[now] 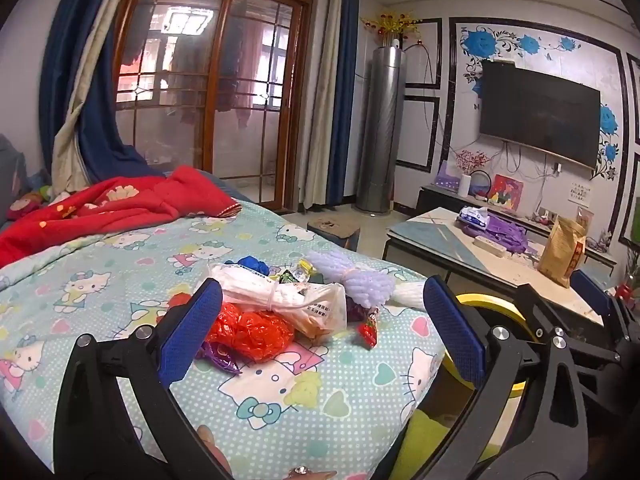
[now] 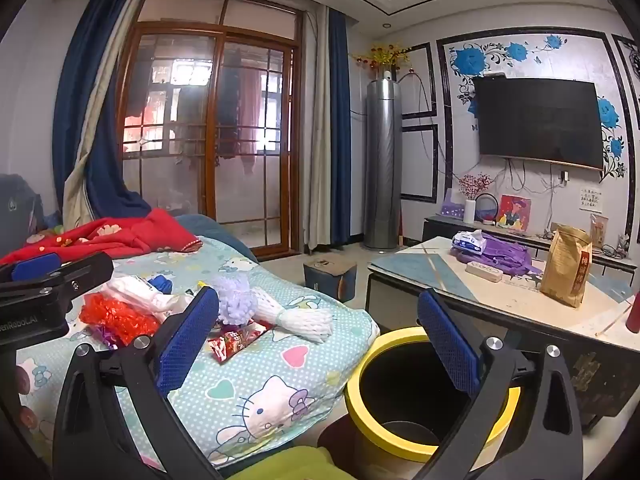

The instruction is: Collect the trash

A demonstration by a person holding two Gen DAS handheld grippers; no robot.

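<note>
On the bed [image 1: 120, 264], in the left wrist view, a heap of trash lies on the cartoon-cat quilt just ahead of the left gripper [image 1: 320, 332]. Its jaws stand spread wide and released, nothing between the blue pads. The heap sits between and slightly beyond the two fingers, nearer the left one: a red mesh bag [image 1: 252, 330] closest, a white plastic bag [image 1: 276, 294] across it, a purple wrapper [image 1: 218, 354] at the near edge. A lilac foam net [image 1: 360, 276] and a white foam net [image 1: 406, 294] lie further right, toward the right finger. A small red wrapper [image 1: 369, 326] rests apart from the heap, near the middle of the jaw gap. The yellow-rimmed bin [image 1: 496, 312] shows behind the right finger, off the bed edge. The right gripper's black frame is visible at far right.

In the right wrist view, the right gripper [image 2: 316, 344] is likewise released, jaws wide, holding nothing. The bin [image 2: 360, 400] stands on the floor beside the bed, its mouth open between and below the fingers, toward the right one. The trash lies to the left: the white foam net [image 2: 304, 320] and a red snack wrapper [image 2: 236, 340] just inside the left finger, the lilac net [image 2: 236, 298] behind it, the red mesh bag [image 2: 116, 320] and white bag [image 2: 136, 292] beyond it. The left gripper's body [image 2: 44, 284] reaches in from the left edge. A tabletop [image 2: 440, 280] with a brown paper bag [image 2: 568, 272] stands well apart at right.
</note>
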